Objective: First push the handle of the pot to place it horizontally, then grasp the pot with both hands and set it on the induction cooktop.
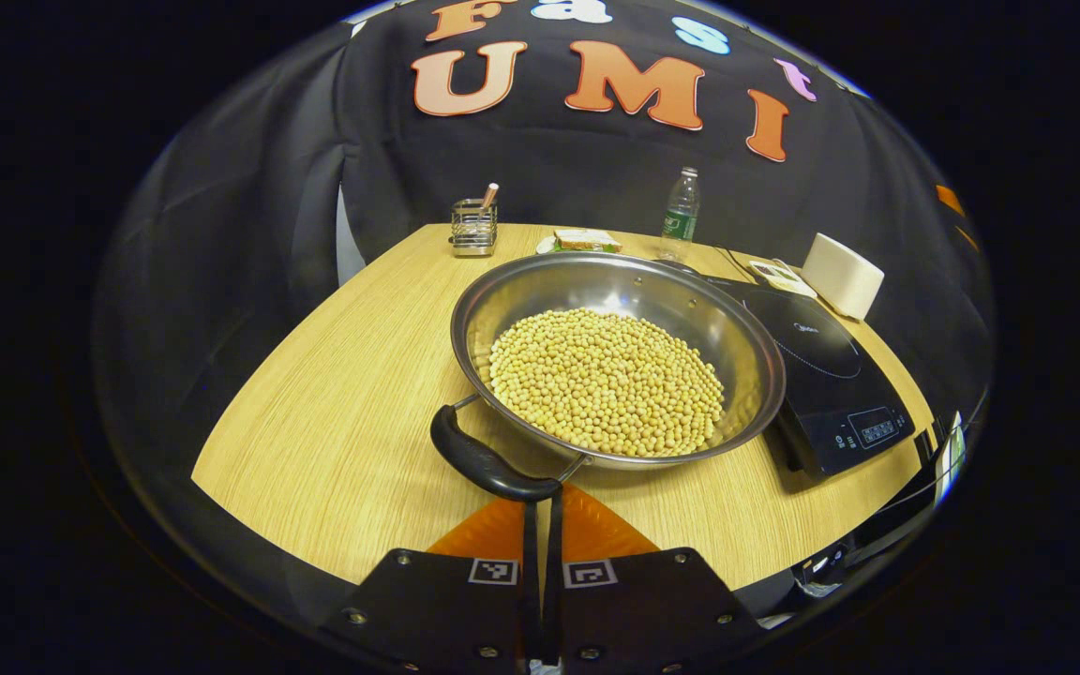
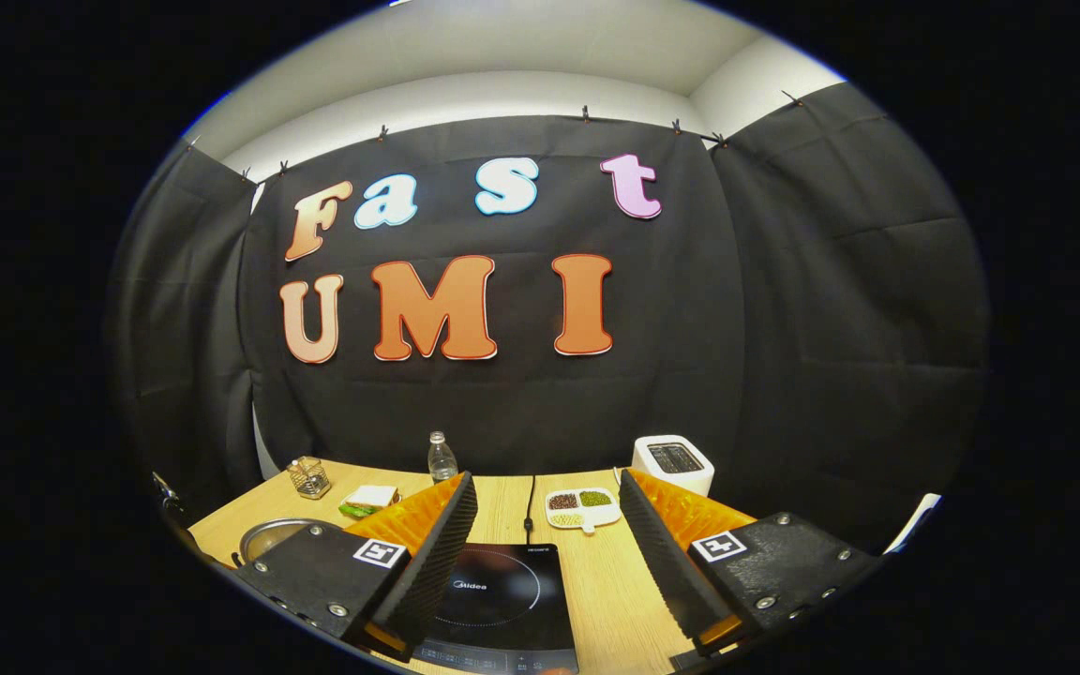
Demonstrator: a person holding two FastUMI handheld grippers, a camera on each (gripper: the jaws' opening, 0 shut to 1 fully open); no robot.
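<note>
Black cloth lines the booth on all sides, with a pale wall and ceiling showing above it in the right gripper view; a light wood-grain desk (image 1: 343, 412) carries every item.

Left gripper view, nearest first: the left tool (image 1: 541, 511) sits low at the desk's near edge with its fingers pressed together, only a thin slit between them. Their tips meet the black handle (image 1: 484, 461) of the pot (image 1: 615, 361); whether they press on it cannot be told. The handle runs at a slant along the pot's near-left rim. The pot is a wide, shallow steel pan standing on the desk, filled with a heap of yellow beans (image 1: 607, 380). Its right rim is just beside the black induction cooktop (image 1: 831, 384), possibly overlapping the cooktop's edge. Farther back stand a wire holder (image 1: 473, 228), a sandwich on a plate (image 1: 585, 241), a plastic bottle (image 1: 681, 214) and a white toaster (image 1: 842, 275).

Right gripper view, nearest first: the right tool (image 2: 547, 534) is held above the desk with its fingers spread wide, nothing between them. Below the gap lies the induction cooktop (image 2: 502, 600). The pot's rim (image 2: 268, 536) shows at lower left, beside the left finger. Beyond are a small divided dish of beans (image 2: 580, 507), the toaster (image 2: 673, 461), the bottle (image 2: 442, 459), the sandwich (image 2: 371, 499) and the wire holder (image 2: 311, 478).
</note>
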